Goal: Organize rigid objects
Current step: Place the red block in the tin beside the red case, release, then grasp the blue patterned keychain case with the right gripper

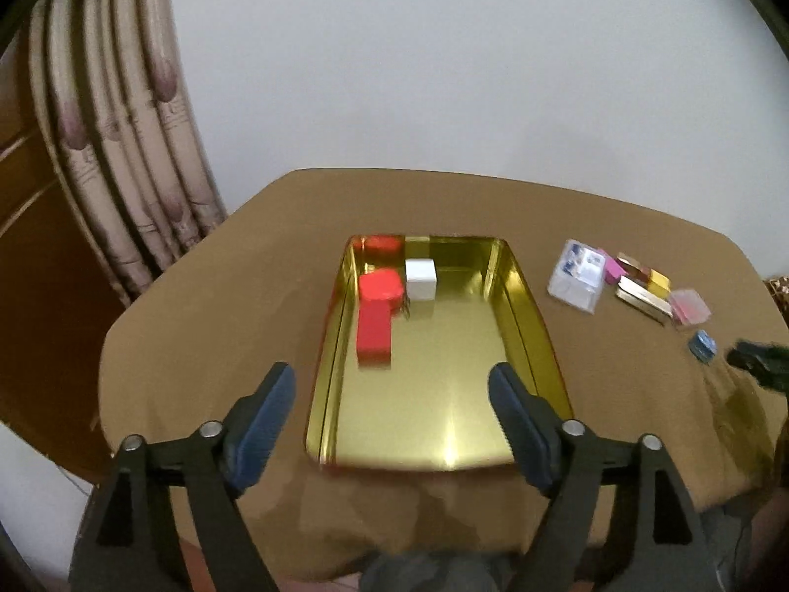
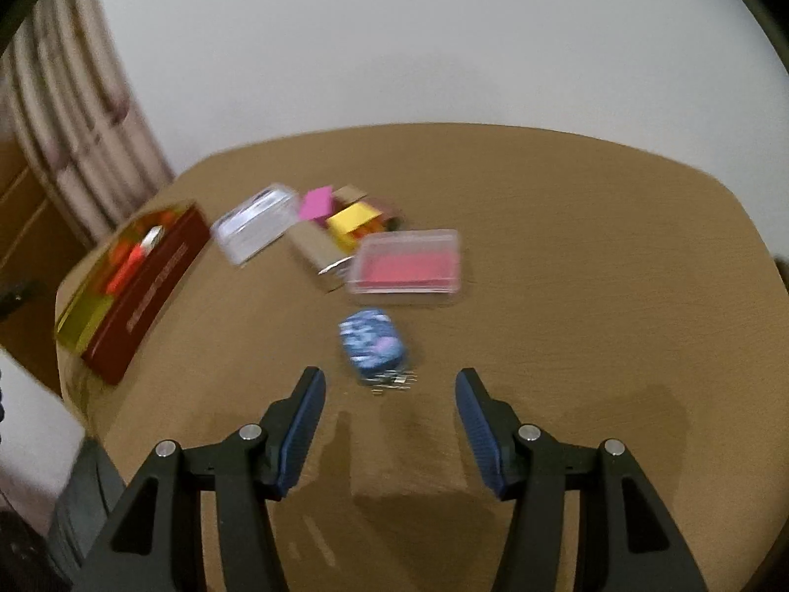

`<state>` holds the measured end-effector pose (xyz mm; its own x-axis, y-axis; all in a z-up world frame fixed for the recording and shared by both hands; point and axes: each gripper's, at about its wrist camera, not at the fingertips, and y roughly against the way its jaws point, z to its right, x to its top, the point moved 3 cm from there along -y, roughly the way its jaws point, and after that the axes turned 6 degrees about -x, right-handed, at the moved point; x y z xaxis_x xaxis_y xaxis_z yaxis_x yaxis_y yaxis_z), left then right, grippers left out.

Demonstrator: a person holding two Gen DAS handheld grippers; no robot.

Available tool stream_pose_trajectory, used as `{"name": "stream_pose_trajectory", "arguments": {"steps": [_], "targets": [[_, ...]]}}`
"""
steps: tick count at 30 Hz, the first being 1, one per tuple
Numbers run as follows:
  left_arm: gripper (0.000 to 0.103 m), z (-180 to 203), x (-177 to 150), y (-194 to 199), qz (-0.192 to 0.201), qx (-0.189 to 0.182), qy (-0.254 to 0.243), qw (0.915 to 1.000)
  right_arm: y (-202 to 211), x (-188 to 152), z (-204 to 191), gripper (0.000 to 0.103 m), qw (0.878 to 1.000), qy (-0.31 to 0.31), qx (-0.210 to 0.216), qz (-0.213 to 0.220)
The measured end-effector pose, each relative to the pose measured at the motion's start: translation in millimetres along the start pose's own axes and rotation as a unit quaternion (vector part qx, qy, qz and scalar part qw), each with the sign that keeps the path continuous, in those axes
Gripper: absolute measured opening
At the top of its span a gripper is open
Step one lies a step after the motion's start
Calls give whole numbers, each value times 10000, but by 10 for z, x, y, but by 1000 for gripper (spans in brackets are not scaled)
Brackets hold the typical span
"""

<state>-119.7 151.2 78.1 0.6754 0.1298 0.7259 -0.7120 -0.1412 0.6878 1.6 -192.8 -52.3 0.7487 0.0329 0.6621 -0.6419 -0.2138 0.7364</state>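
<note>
A gold metal tray (image 1: 522,291) lies on the brown table, holding a red box (image 1: 376,318) along its left wall and a white cube (image 1: 420,278) behind it. My left gripper (image 1: 392,389) hangs open over the tray's near end with nothing between its fingers. In the right wrist view the tray (image 2: 148,286) shows a dark red outer wall at the left. A small blue patterned box (image 2: 375,345) sits just ahead of my right gripper (image 2: 389,387), which stands open and empty. The blue box (image 1: 702,344) also appears right of the tray.
To the right of the tray lie a clear plastic case (image 1: 577,276), a pink box (image 1: 611,269), gold and yellow boxes (image 1: 646,288) and a clear case with pink inside (image 2: 407,266). A curtain (image 1: 123,148) hangs at the left, beyond the table edge.
</note>
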Motion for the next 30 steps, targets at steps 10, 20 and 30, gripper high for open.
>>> {"name": "stream_pose_trajectory", "arguments": {"steps": [10,20,30], "targets": [[80,118,-479,79,-355,-223,65,9991,-260,205,-239,56,9931,1056,-218,-471],[80,46,-602,-39,-641,-284,343,9969,-519,174,-360,31,9840,1448,-360,-979],[80,-109,-685,58,-579,-210,565,9965,117,857,-1267,31,9911,1100,727,-175]]}}
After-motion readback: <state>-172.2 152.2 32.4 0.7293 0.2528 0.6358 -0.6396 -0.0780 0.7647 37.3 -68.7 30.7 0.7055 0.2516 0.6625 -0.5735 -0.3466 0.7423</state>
